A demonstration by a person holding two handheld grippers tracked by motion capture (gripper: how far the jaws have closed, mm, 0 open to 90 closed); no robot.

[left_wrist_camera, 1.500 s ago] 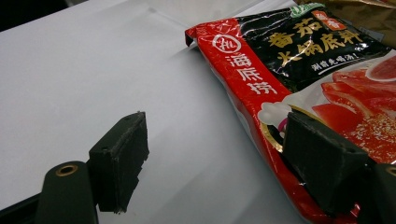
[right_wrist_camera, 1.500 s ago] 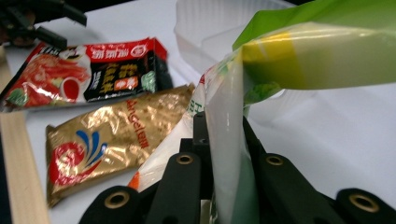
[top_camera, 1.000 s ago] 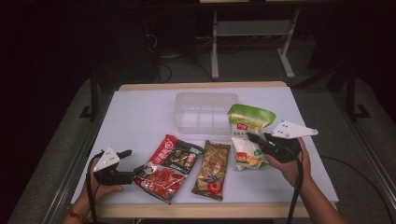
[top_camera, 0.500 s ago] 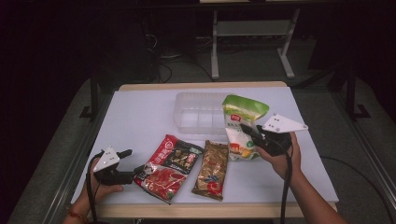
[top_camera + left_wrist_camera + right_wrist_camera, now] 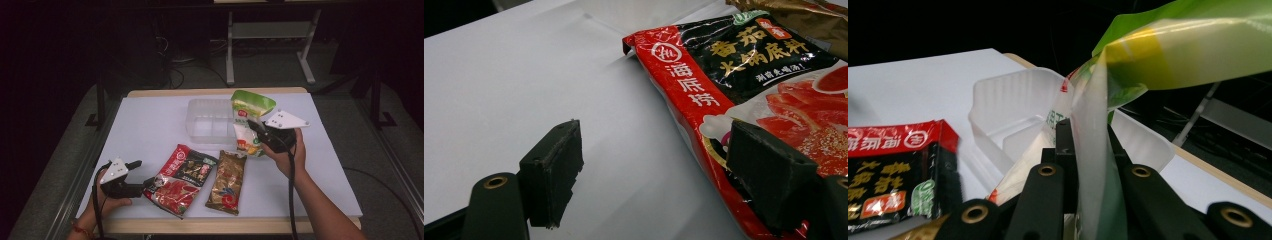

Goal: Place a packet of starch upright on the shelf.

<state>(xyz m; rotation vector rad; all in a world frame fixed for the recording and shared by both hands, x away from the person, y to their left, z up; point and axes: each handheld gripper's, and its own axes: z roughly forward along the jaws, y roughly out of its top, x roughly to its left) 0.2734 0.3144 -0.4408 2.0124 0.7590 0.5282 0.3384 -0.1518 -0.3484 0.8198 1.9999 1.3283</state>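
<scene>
Moved left toward the clear tray (image 5: 210,122): right gripper (image 5: 256,131), jaws clamped on the green-and-white bag (image 5: 248,125), which hangs lifted at the tray's right edge. Left gripper (image 5: 141,174) unmoved, jaws apart, one pad over the red packet (image 5: 182,177) edge, not pressing. Gold packet (image 5: 227,181) beside it.

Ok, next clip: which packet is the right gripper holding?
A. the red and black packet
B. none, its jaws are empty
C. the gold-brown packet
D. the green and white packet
D: the right gripper is shut on the green and white packet, lifted beside the clear tray; the right gripper view shows the film pinched between its jaws, while the red and black packet and the gold-brown packet lie flat on the table.
</scene>
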